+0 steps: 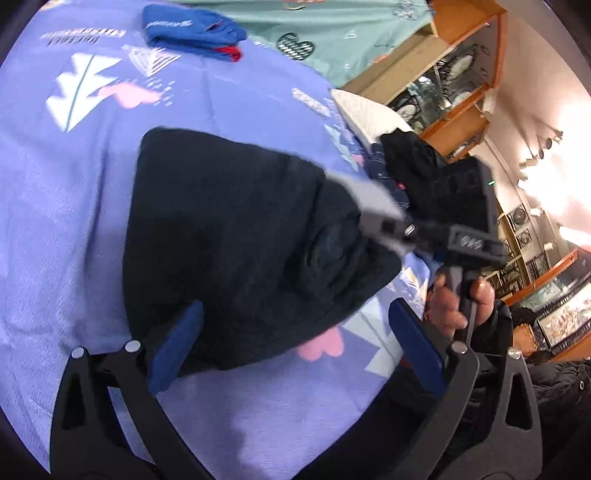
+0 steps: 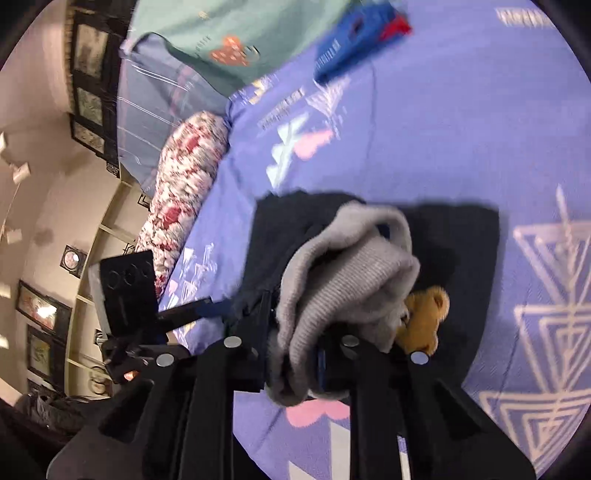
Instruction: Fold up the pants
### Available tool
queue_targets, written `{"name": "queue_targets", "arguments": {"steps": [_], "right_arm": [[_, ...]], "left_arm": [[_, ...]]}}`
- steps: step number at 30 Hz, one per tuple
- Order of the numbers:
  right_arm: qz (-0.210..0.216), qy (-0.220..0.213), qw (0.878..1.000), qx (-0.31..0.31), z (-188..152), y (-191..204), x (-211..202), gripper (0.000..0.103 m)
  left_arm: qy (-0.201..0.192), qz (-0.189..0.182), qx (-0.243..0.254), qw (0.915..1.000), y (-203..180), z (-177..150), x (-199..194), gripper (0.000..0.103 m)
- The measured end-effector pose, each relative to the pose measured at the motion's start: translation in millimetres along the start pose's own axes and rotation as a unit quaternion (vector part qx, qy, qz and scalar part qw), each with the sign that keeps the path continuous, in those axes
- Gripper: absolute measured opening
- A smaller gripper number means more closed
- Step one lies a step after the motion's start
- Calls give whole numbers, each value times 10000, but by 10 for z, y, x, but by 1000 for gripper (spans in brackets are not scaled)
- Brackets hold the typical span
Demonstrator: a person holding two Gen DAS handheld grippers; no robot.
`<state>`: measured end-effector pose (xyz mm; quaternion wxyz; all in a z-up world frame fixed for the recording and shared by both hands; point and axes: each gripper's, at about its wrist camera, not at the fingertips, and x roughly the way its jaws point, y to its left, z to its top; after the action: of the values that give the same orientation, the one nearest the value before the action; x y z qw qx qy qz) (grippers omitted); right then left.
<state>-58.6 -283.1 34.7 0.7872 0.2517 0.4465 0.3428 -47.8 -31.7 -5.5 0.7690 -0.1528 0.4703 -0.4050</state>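
My left hand-held gripper [image 1: 295, 349] was wide open, blue pads [image 1: 173, 347] spread either side of the near edge of the dark pants [image 1: 229, 236], nothing pinched between them. Pants lay folded in a dark bundle on the bed sheet [image 1: 74, 221], lilac with white tree and pink prints. Folded blue garment [image 1: 192, 29] with a red edge sat well apart at the far end of the bed, next to a teal blanket [image 1: 332, 33]. Right of the pants in the left wrist view: white pillow [image 1: 369, 114], then my right hand [image 1: 458, 306] on the other tool's handle, wooden display shelves [image 1: 454, 74] behind. From the right wrist view: floral bolster [image 2: 181, 206] along the left edge of the bed, left tool visible beside it. My right hand-held gripper [image 2: 295, 369] was clamped shut on the grey ribbed waistband [image 2: 340, 288] of the pants, fabric bunched up between the fingers and lifted off the dark bundle. A brown teddy-bear patch [image 2: 424, 317] showed just right of the grey cuff, touching it. Dark pants fabric spread behind and right of it on the sheet. Frames blurred, so finer folds unreadable.
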Motion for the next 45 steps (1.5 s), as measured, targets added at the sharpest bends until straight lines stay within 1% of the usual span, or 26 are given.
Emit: {"name": "queue_targets", "arguments": {"steps": [2,4,5,6,7,8,10,14,16,17,19,20,22,23,24,25,27,28,31,32,34,37,38,39,41,45], "right_arm": [[-117,-203,9993,-285,56,153,-205,19],[-496,-278,9977,-366,84,154,-350,19],[-739,-84,9970,-227,86,44,-329,23],[-836,312,9960,11,52,-136,-217,28],[-874,575,9944,178,14,-262,-109,43],[-1148,909,9881,477,-83,-503,73,48],[-1008,742,9901,627,-120,-573,42,45],[-1629,250,9863,-86,50,-132,-340,45],[-1902,-121,9808,-421,150,77,-477,48],[-1685,-200,9837,-588,216,209,-473,50],[-1384,-138,9877,-711,283,279,-361,52],[-1486,-49,9857,-788,326,299,-214,54],[-2128,238,9728,-888,395,188,92,61],[-2447,590,9647,-770,416,14,326,65],[-2535,950,9614,-488,426,-191,532,65],[-2540,1025,9610,-368,449,-239,619,65],[-2726,1077,9540,-628,620,-20,650,65],[-2642,968,9561,-824,683,115,606,65],[-2046,643,9665,-1408,943,635,627,67],[-1588,732,9746,-1400,1015,748,750,69],[-1236,1168,9779,-1219,1060,702,1144,69],[-1447,1870,9707,-437,956,194,1808,69],[-1421,1708,9740,-439,900,62,1873,70],[-1412,1533,9761,-619,870,69,1853,70],[-1372,1443,9768,-786,827,145,1751,75],[-1185,1253,9833,-588,828,330,1397,76]], "left_arm": [[-15,-94,198,9998,-122,24,5,101],[48,-186,423,9989,-216,15,63,101],[139,-185,439,9988,-211,8,125,101],[298,-158,339,9989,-151,10,235,101],[385,-169,214,9989,-85,14,301,101],[404,-281,95,9987,-20,17,330,101],[350,-487,-54,9982,44,27,284,101],[232,-333,190,9990,-50,-21,139,101],[253,-475,348,9979,-108,-59,104,101],[283,-501,384,9976,-121,-70,123,101],[422,-448,323,9976,-95,-89,213,101],[469,-423,193,9978,-28,-100,272,101],[393,-537,26,9978,54,-120,280,101],[348,-592,-16,9976,75,-135,259,101],[345,-613,-24,9975,81,-151,243,101],[364,-594,-22,9976,83,-155,246,101],[338,-585,61,9977,50,-156,243,101],[331,-549,101,9979,36,-163,245,101],[323,-479,134,9982,27,-172,245,101],[326,-463,136,9983,24,-172,243,101],[327,-442,124,9984,22,-172,237,101],[357,-331,215,9986,-20,-173,262,101],[396,-255,237,9986,-18,-177,270,101],[419,-236,266,9985,-20,-181,282,101],[393,-244,350,9983,-36,-180,272,101],[393,-195,375,9983,-49,-162,312,101]]}}
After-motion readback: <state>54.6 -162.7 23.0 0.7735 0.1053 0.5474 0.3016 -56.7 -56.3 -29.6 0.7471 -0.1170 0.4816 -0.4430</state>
